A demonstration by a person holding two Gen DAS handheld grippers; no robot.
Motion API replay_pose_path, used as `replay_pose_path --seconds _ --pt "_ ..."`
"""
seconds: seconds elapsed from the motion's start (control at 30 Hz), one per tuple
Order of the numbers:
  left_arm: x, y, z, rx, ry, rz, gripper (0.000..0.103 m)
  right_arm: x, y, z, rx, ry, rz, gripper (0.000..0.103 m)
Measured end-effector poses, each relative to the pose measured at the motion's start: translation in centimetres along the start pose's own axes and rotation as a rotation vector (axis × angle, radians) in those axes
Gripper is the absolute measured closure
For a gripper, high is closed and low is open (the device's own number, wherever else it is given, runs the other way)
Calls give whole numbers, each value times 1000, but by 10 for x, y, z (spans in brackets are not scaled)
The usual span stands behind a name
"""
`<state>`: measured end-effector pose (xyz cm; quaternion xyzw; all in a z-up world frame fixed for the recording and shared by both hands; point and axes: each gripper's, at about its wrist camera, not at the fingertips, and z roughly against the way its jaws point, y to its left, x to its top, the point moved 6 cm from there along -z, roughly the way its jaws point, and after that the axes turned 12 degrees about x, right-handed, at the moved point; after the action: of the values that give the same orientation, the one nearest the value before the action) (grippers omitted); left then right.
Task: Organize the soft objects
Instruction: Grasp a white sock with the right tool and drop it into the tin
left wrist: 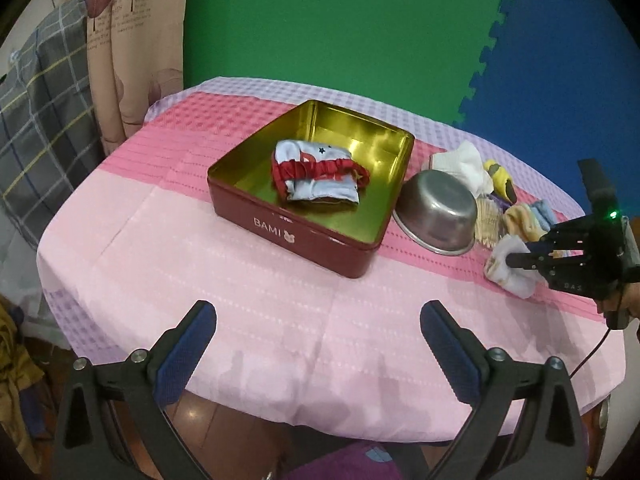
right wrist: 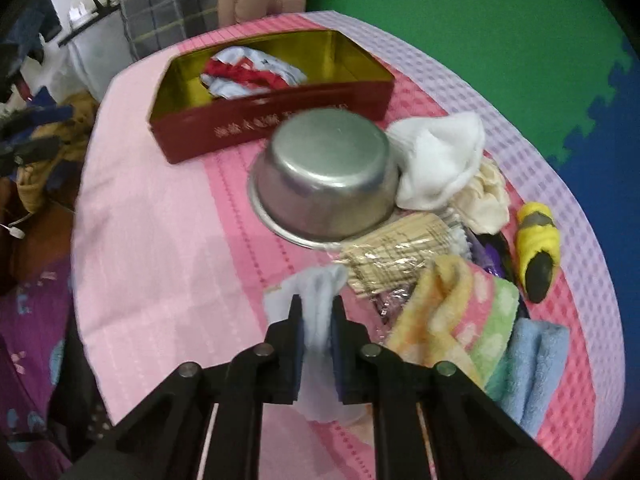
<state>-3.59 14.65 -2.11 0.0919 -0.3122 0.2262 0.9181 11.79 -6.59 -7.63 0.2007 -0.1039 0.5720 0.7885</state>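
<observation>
A red tin [left wrist: 280,226] with a gold inside sits mid-table and holds a folded light-blue and red garment [left wrist: 316,172]. My left gripper [left wrist: 318,312] hovers open over the near edge of the pink tablecloth, nothing between its fingers. At the right, my right gripper [left wrist: 516,260] is shut on a small white cloth [left wrist: 514,278]. In the right wrist view the pads of that gripper [right wrist: 317,300] pinch the white cloth [right wrist: 318,322], which rests on the table. The tin [right wrist: 280,120] and the garment [right wrist: 248,72] lie beyond it.
An upturned steel bowl [right wrist: 328,176] stands beside the tin. To its right lie a white cloth [right wrist: 436,160], a cream cloth [right wrist: 484,200], a bundle of sticks [right wrist: 392,256], pastel towels [right wrist: 460,312], a blue towel [right wrist: 536,360] and a yellow-and-black soft item [right wrist: 536,248].
</observation>
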Motion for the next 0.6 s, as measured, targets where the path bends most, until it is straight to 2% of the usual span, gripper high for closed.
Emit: replay_pose_path --seconds 0.07,0.1,0.2,0.27,0.4,0.5,0.6 --pt "0 -1 2 8 -14 -6 2 3 7 7 3 -15 -14 92" --pt "-3 0 3 41 14 -17 2 6 11 13 14 -40 -32 92" --pt "-2 0 6 70 -25 -29 2 32 24 36 62 -141 -70 92" --pt "-2 3 5 72 -30 -21 2 58 29 49 114 -220 -109 92" --pt "-2 10 5 102 -62 -13 2 124 22 54 158 -334 -191 92" --pt "-2 14 7 131 -93 -21 2 169 17 39 125 -338 -182 92" --pt "-2 15 5 149 -105 -40 2 208 1 8 74 -305 -204 92"
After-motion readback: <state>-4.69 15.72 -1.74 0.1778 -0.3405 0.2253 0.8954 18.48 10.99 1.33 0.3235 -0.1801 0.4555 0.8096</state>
